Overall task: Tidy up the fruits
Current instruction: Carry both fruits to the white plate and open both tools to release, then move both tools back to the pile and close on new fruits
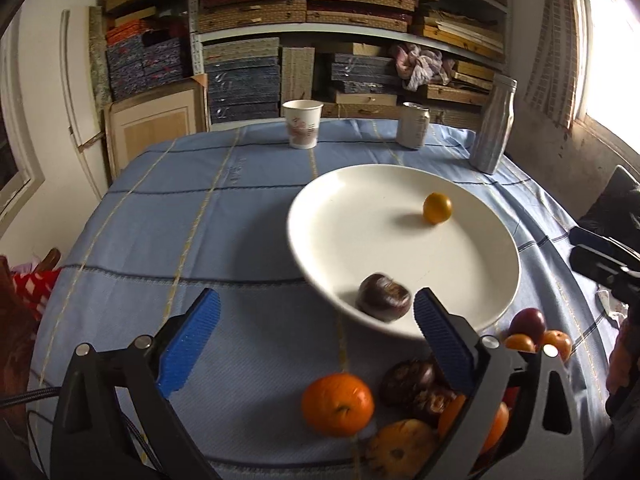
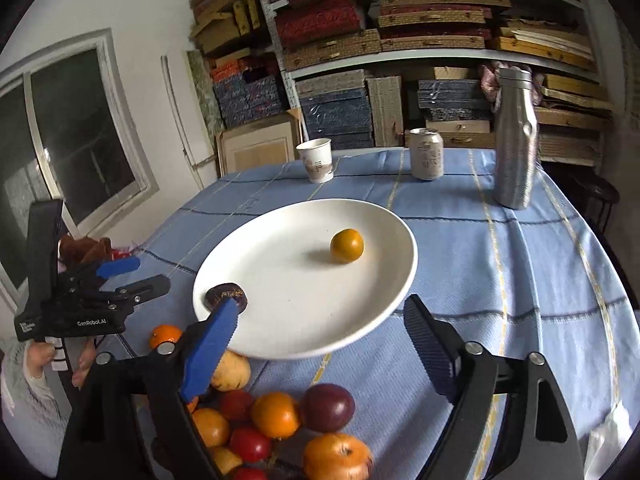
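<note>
Shelving (image 2: pixel 420 56) stacked with woven and cloth-covered boxes fills the back wall behind a desk (image 1: pixel 168 232) draped in blue cloth with thin cream and navy stripes. Nearest the viewer, a broad, shallow white plate (image 1: pixel 400 248) (image 2: pixel 288 280), smooth and glossy, contains two fruits: a small round orange (image 1: pixel 437 208) (image 2: pixel 347 245) toward its far side and a dark, wrinkled purple fruit (image 1: pixel 383 298) (image 2: pixel 226 295) at its near rim. Loose fruit (image 2: pixel 280 432), orange, red and purple, lies heaped on the cloth before the plate. Along the far edge stand a dented metal bottle (image 2: pixel 514 140), an aluminium can (image 2: pixel 427 153) and a paper cup (image 2: pixel 318 160). Both the left claw (image 1: pixel 316 340) (image 2: pixel 134 274) and the right claw (image 2: pixel 316 344) are released, ribbed blue pads spread wide, grasping nothing. Only the right wrist view shows the left claw's handle and the window.
</note>
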Tool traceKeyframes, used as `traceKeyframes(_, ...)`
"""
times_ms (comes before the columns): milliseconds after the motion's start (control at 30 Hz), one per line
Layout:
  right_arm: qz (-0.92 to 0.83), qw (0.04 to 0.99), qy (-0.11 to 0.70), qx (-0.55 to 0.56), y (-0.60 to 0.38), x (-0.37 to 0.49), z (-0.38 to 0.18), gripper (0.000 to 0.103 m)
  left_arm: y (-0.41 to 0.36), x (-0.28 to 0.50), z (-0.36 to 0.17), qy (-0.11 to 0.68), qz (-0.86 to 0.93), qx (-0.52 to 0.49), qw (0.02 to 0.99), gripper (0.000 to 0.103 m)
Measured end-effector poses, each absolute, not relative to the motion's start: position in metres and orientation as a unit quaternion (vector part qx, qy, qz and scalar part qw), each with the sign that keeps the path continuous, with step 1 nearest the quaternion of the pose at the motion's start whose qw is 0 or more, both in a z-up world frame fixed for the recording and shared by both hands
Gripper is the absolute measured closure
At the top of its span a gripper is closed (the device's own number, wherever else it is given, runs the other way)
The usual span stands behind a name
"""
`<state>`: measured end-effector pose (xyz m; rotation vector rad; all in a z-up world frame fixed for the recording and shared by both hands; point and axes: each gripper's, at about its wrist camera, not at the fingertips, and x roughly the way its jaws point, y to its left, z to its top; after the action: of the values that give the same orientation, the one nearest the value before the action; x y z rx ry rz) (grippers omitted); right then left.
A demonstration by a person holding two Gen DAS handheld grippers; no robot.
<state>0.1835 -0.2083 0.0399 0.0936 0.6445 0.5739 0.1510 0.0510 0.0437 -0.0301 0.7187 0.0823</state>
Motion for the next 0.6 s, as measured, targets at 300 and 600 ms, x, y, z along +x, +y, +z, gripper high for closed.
traceKeyframes(300,0.248,0.912,0.299,0.133,-0.262,0.148,0.027,0.006,0.061,0.110,0.026,0.359,0.064,-0.032,0.930,0.005)
traceKeyframes(600,0.233,0.917,0.297,0.132,-0.272,0.136,0.019,0.005,0.045,0.102,0.012,0.365,0.080,0.009,0.928,0.005)
